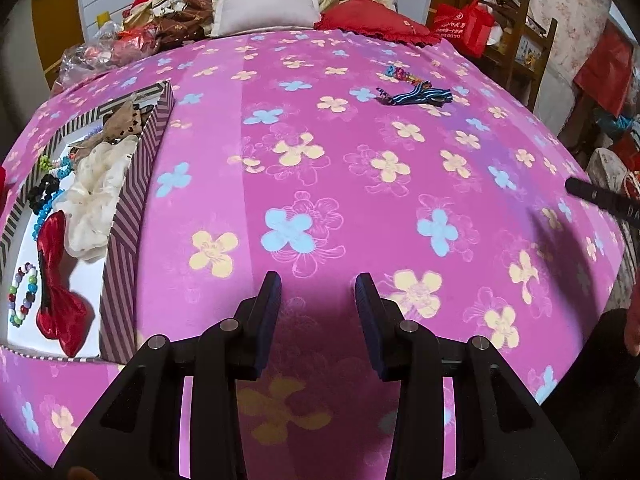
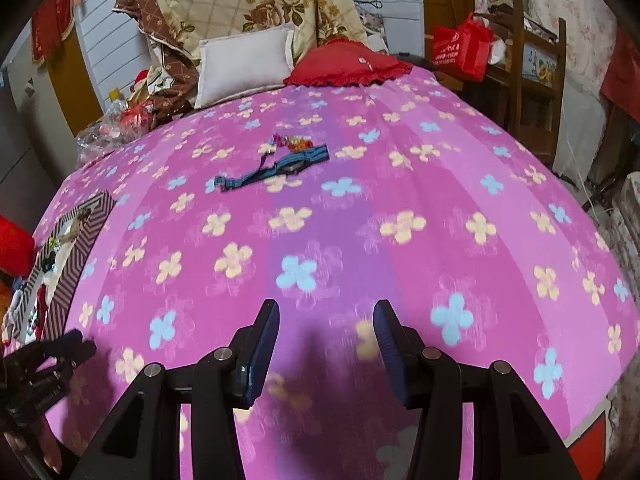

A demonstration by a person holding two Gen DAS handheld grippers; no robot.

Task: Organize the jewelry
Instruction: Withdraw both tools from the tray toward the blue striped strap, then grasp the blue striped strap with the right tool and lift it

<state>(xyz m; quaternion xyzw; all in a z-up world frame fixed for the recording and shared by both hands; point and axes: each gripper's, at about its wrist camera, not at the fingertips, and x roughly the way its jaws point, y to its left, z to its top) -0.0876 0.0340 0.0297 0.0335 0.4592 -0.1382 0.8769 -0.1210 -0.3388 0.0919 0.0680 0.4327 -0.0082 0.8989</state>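
- My left tongs [image 1: 316,286] hang over the pink flowered bedsheet [image 1: 340,184], their jaws spread wide with nothing between the blue pads.
- My right tongs [image 2: 326,314] are just as wide apart and hold nothing; they hover above the same sheet, and that view is a little blurred.
- The striped box [image 1: 132,208] lies on the bed at my left, open at the top.
- Inside it, nearest me, a red satin bow [image 1: 56,280] lies beside a bracelet of mixed coloured beads [image 1: 22,300].
- Past the bow sits a cream scrunchie [image 1: 100,196] against the box's right wall, with a blue bead string [image 1: 44,210] and a black scrunchie [image 1: 42,190] to its left.
- A beige bow [image 1: 122,120] rests at the box's far end.
- Well apart from the box, far up the bed, a blue-and-black striped bow [image 1: 416,96] lies on the sheet, with a multicoloured bead piece [image 1: 402,75] touching its far side.
- At the head of the bed are a white pillow [image 1: 266,2] and a red cushion [image 1: 374,22].
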